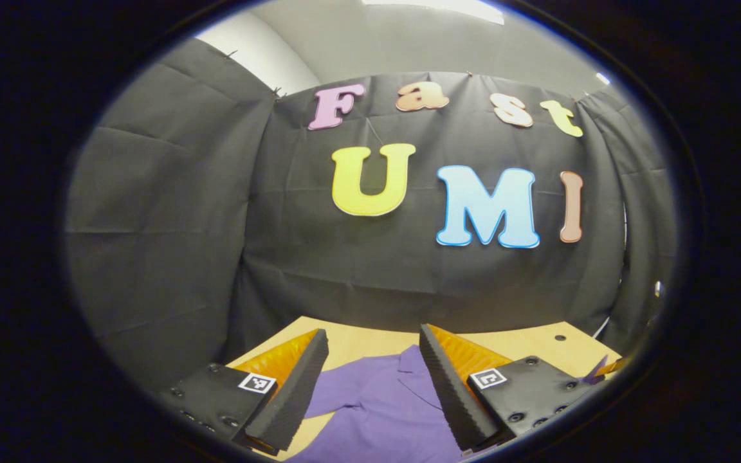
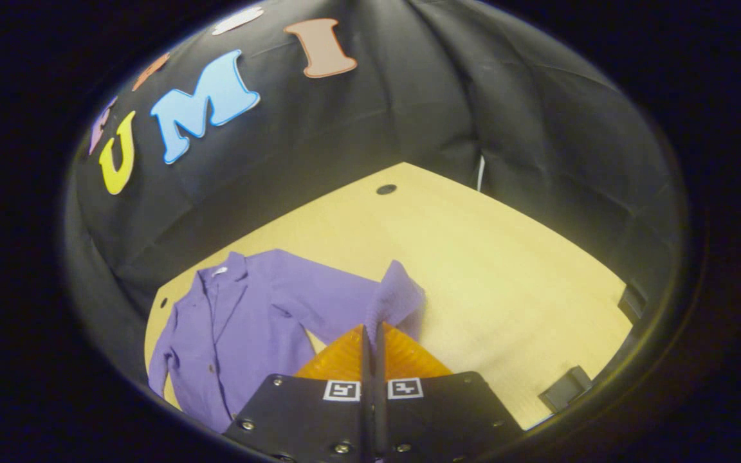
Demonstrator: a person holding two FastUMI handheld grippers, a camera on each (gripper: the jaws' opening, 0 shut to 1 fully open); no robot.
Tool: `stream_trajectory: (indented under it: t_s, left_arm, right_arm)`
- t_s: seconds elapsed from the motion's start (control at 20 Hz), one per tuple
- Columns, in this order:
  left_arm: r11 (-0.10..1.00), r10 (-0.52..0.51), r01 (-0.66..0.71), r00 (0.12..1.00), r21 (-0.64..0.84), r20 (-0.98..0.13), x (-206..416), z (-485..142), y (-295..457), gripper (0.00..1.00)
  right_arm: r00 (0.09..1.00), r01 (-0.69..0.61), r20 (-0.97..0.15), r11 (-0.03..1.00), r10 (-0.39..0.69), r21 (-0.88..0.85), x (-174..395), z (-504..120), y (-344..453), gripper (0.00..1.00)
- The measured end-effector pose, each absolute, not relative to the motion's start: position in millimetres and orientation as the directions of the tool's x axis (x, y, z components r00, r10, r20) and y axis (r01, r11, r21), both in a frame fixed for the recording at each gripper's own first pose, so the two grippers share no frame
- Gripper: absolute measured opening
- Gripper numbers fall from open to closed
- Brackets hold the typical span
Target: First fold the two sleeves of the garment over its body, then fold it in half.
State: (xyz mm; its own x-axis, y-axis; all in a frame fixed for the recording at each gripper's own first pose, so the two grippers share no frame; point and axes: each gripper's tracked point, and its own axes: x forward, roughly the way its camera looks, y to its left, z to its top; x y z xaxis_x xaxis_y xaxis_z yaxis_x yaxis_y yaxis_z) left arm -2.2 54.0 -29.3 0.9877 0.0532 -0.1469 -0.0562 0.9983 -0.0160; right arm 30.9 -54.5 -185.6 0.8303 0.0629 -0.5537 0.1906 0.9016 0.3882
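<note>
Right gripper view: purple garment (image 2: 248, 315) lies flat on the light wooden table (image 2: 505, 270), front up, collar toward the black cloth wall (image 2: 473, 96). One sleeve (image 2: 391, 299) is raised off the table, its cuff end pinched between the two fingers of the right gripper (image 2: 370, 334), which are pressed together on the fabric. A small white tag shows inside the collar; too small to read. Square black-and-white markers sit on the gripper body; no legible writing.

Left gripper view: left gripper (image 1: 374, 379) is held above the garment's (image 1: 383, 405) collar end, fingers spread wide, nothing between them. Same kind of square markers on its body. A small dark hole (image 1: 560, 337) marks the table (image 1: 538, 347) near the far edge.
</note>
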Motion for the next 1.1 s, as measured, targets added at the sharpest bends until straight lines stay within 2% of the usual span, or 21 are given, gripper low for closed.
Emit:
stream_trajectory:
  t_s: [0.1, 0.6, 0.85, 1.1]
  left_arm:
    - [0.998, 0.063, -0.067, 0.986, -0.021, -0.152, -3, -32, 59, 0.96]
    - [0.989, 0.144, -0.149, 0.973, -0.015, -0.181, -16, -42, 87, 0.96]
    - [0.981, 0.188, -0.192, 0.963, -0.001, -0.193, -25, -44, 100, 0.96]
    - [0.969, 0.244, -0.246, 0.948, 0.019, -0.203, -37, -45, 113, 0.96]
  right_arm:
    - [0.851, 0.139, -0.518, 0.914, 0.088, 0.382, 50, -164, -39, 0.01]
    - [0.885, -0.096, -0.400, 0.934, 0.239, 0.345, 128, -90, 54, 0.01]
    - [0.849, -0.225, -0.391, 0.913, 0.355, 0.340, 153, -84, 122, 0.01]
    - [0.785, -0.340, -0.433, 0.893, 0.442, 0.295, 164, -106, 191, 0.01]
